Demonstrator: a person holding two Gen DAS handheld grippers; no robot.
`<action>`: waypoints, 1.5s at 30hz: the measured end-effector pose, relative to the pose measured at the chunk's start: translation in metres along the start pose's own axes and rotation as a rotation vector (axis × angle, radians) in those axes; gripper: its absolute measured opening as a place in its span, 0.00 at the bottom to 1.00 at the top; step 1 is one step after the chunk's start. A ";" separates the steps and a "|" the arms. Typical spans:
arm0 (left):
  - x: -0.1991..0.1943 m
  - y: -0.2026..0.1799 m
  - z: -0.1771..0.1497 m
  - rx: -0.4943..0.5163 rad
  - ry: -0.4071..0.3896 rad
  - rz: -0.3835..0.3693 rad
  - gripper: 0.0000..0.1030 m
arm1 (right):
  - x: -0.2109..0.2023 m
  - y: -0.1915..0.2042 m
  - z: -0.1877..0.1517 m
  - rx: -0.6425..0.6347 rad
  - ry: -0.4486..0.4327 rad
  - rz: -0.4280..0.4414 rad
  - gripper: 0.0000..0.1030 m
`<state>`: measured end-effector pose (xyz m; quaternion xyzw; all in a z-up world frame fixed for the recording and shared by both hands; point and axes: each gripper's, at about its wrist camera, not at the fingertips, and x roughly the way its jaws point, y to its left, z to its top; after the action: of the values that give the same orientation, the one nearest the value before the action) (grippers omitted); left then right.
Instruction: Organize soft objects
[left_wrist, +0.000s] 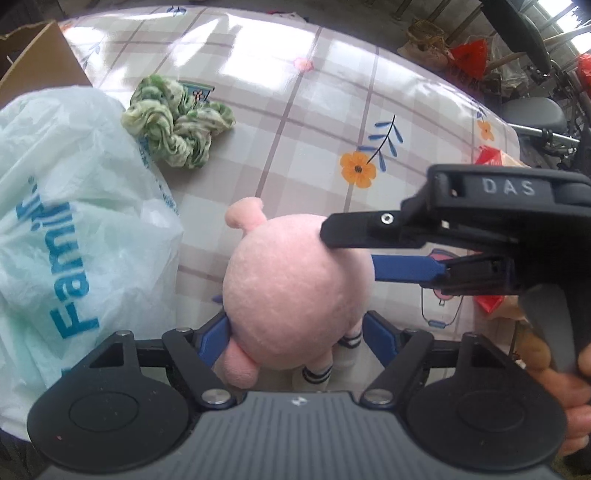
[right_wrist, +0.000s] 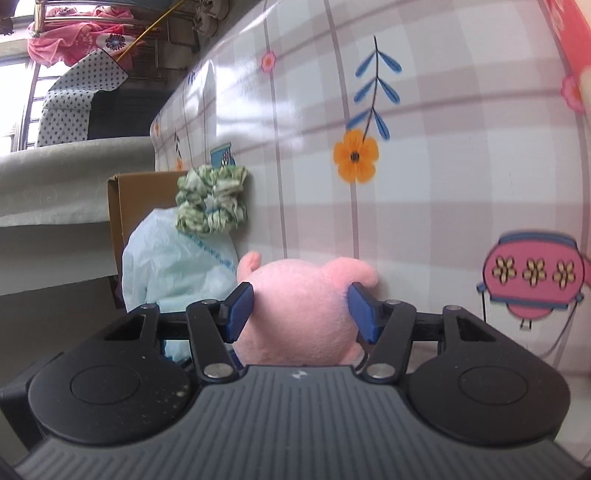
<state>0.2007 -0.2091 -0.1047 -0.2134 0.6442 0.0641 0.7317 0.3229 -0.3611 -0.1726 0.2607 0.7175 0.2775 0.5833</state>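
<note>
1. Pink plush pig (left_wrist: 295, 291) sits on the checked, flower-printed tablecloth (left_wrist: 295, 110), near the middle of the left wrist view, with its round head uppermost and its striped-sock legs toward the camera.
2. Left gripper (left_wrist: 299, 332): its blue pads (left_wrist: 216, 334) stand on either side of the toy's lower body. The left pad presses the plush; the right pad lies just beside it. Jaws are narrowed around the toy, holding it.
3. Right gripper (right_wrist: 301, 310): seen from its own camera, both blue pads (right_wrist: 240, 308) bear against the sides of the pig's head (right_wrist: 299, 306), below the ears. Jaws are closed on the toy.
4. In the left wrist view the right gripper (left_wrist: 369, 254) enters from the right, its black upper finger lying across the head and a blue pad against the head's side. The casing reads "DAS". A hand (left_wrist: 576, 391) grips its handle at the right edge.
5. Pale green plastic bag (left_wrist: 66, 229) with blue lettering lies just left of the toy.
6. Green and white scrunchie (left_wrist: 177, 125) rests on the cloth beyond the bag, touching its far edge and well apart from the pig.
7. Cardboard box (left_wrist: 37, 62) stands behind the bag at the table's far left.
</note>
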 end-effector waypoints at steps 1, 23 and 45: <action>0.000 0.002 -0.003 -0.007 0.009 -0.010 0.75 | -0.001 -0.002 -0.004 0.012 0.009 -0.002 0.55; -0.030 0.000 -0.027 0.098 0.004 0.035 0.85 | -0.018 -0.023 -0.022 0.090 -0.023 0.010 0.59; -0.023 -0.035 -0.029 0.182 0.015 -0.131 0.85 | -0.033 -0.042 -0.040 0.223 0.107 0.110 0.69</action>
<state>0.1830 -0.2481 -0.0768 -0.1885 0.6376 -0.0442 0.7457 0.2879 -0.4178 -0.1722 0.3476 0.7587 0.2410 0.4955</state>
